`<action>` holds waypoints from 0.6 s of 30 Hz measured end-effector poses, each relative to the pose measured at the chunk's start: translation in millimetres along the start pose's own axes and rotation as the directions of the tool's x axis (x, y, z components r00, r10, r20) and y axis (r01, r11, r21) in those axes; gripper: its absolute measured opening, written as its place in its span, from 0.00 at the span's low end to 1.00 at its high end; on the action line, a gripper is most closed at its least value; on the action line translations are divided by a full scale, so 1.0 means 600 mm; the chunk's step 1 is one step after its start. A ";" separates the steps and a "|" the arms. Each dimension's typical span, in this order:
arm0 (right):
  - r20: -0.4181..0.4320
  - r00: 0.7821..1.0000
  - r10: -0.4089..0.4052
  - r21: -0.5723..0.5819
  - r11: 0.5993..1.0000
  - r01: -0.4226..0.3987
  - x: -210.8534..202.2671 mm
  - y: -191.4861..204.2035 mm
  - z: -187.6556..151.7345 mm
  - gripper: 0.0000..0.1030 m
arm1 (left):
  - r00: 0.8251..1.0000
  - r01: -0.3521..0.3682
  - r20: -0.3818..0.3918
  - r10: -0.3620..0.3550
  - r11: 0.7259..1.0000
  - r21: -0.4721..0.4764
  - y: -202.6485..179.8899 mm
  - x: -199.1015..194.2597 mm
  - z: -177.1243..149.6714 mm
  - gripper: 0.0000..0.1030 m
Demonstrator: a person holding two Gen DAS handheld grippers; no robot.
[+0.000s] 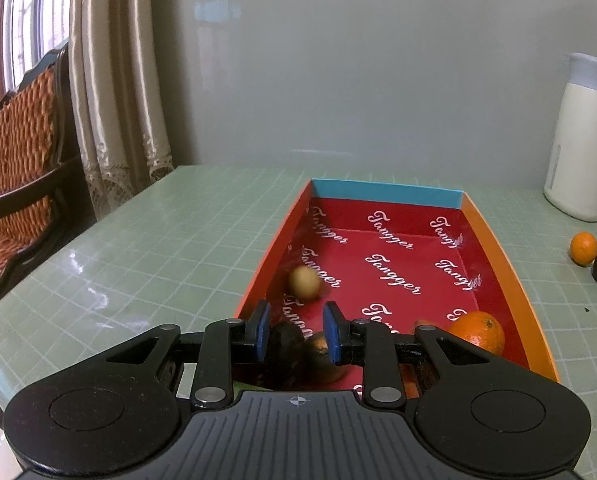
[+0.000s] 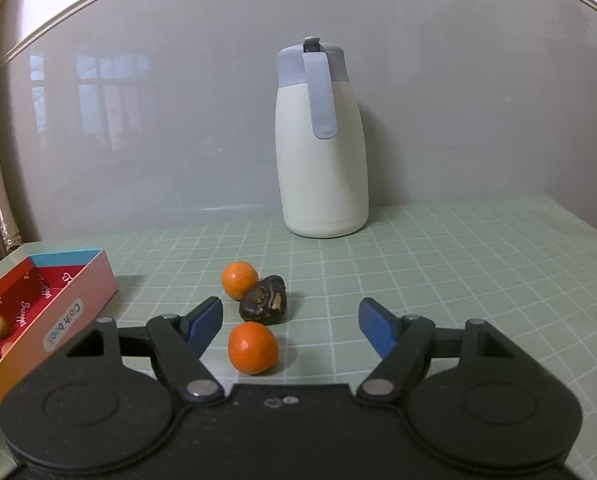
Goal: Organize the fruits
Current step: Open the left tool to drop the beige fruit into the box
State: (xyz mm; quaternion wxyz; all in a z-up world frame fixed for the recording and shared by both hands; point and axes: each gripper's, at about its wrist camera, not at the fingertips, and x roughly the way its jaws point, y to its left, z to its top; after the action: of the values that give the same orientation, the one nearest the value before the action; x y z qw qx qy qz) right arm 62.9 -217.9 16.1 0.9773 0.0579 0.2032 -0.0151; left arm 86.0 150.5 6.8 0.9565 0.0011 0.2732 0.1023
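Note:
A red-lined box (image 1: 494,248) with orange walls lies on the green table; it also shows at the left of the right wrist view (image 2: 78,300). In it lie a small tan fruit (image 1: 304,283), blurred, an orange (image 1: 478,330) and two dark fruits (image 1: 288,342) near the front. My left gripper (image 1: 296,334) hovers over the box's near end, jaws apart, holding nothing. My right gripper (image 2: 290,330) is open wide over the table. An orange (image 2: 253,347) lies between its fingers. A dark wrinkled fruit (image 2: 263,299) and a second orange (image 2: 239,279) lie just beyond.
A white thermos jug (image 2: 322,148) with a grey lid stands at the back against the wall; it also shows in the left wrist view (image 1: 582,140). A wooden sofa (image 1: 18,168) and curtains (image 1: 114,80) stand left of the table edge.

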 end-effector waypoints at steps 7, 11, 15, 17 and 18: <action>0.000 1.000 0.002 0.002 1.000 -0.002 -0.002 0.000 0.001 0.73 | 1.000 -0.001 0.010 0.001 1.000 0.007 0.000 -0.006 0.004 0.27; 0.003 1.000 0.004 0.005 1.000 -0.004 -0.004 0.000 0.002 0.73 | 1.000 0.003 0.023 -0.003 1.000 0.018 -0.004 -0.017 0.013 0.27; 0.006 1.000 0.005 0.009 1.000 -0.005 -0.007 -0.002 0.002 0.73 | 0.999 0.011 0.039 -0.012 1.000 0.027 -0.014 -0.030 0.023 0.30; 0.007 1.000 0.005 0.012 1.000 -0.005 -0.008 -0.005 0.003 0.73 | 0.999 0.011 0.049 -0.013 0.999 0.031 -0.021 -0.037 0.027 0.55; 0.008 1.000 0.004 0.013 1.000 -0.004 -0.009 -0.006 0.003 0.73 | 0.998 -0.001 0.065 -0.001 0.999 0.032 -0.025 -0.043 0.028 0.74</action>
State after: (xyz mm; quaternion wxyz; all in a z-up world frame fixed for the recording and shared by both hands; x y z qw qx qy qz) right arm 58.7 -221.8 19.7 0.9777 0.0645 0.1992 -0.0148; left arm 76.2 131.7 33.7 0.9647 0.0198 0.2437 0.0981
